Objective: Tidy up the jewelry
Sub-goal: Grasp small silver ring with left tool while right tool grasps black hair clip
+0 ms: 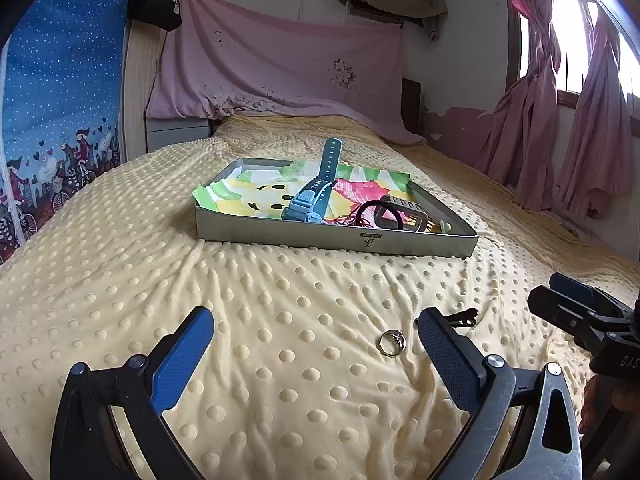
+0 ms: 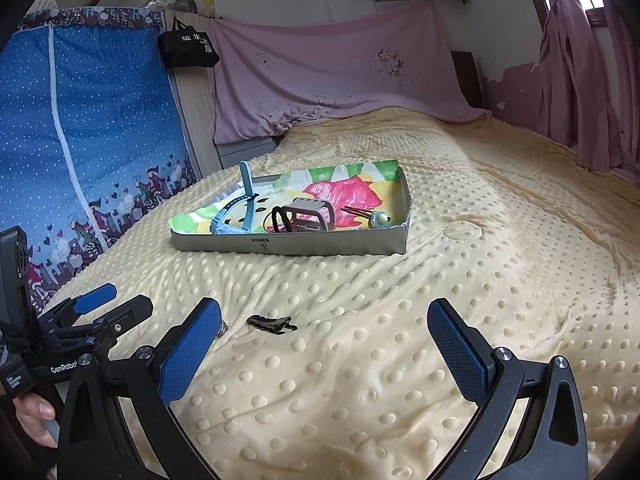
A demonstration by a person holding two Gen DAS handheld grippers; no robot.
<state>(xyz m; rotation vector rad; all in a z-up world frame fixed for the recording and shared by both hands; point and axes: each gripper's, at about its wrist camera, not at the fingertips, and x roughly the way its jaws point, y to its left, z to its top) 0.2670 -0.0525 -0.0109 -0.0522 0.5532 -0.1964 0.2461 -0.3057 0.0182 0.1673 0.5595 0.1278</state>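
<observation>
Both sets of tongs spread wide, gripping nothing. Left tongs (image 1: pixel 316 344) hovering low over the bed (image 1: pixel 280 280), with a small silver ring (image 1: pixel 392 343) lying on the bumpy yellow blanket between the blue pads, nearer the right one. Right tongs (image 2: pixel 324 344) also released, just above the blanket, with a dark hair clip (image 2: pixel 272 324) lying ahead of them, closer to the left pad. Same hair clip (image 1: pixel 464 317) peeking out behind the left tongs' right finger in the left wrist view. Ring mostly hidden behind a finger in the right wrist view.

Further up the bed, a shallow grey tray (image 1: pixel 336 240) lined with a bright floral paper. Inside it: a blue watch (image 1: pixel 312 196) with one strap sticking straight up, a black hair tie (image 1: pixel 370 214) just beside a taupe watch band (image 1: pixel 400 212), some thin reddish string, and a small pale green-tipped pin at the right end. Pin (image 2: pixel 374 216) clearer in the right wrist view, near the tray's right wall.

Pink sheet (image 1: pixel 280 64) hung across the headboard, pink curtains (image 1: pixel 560 120) by the window.
</observation>
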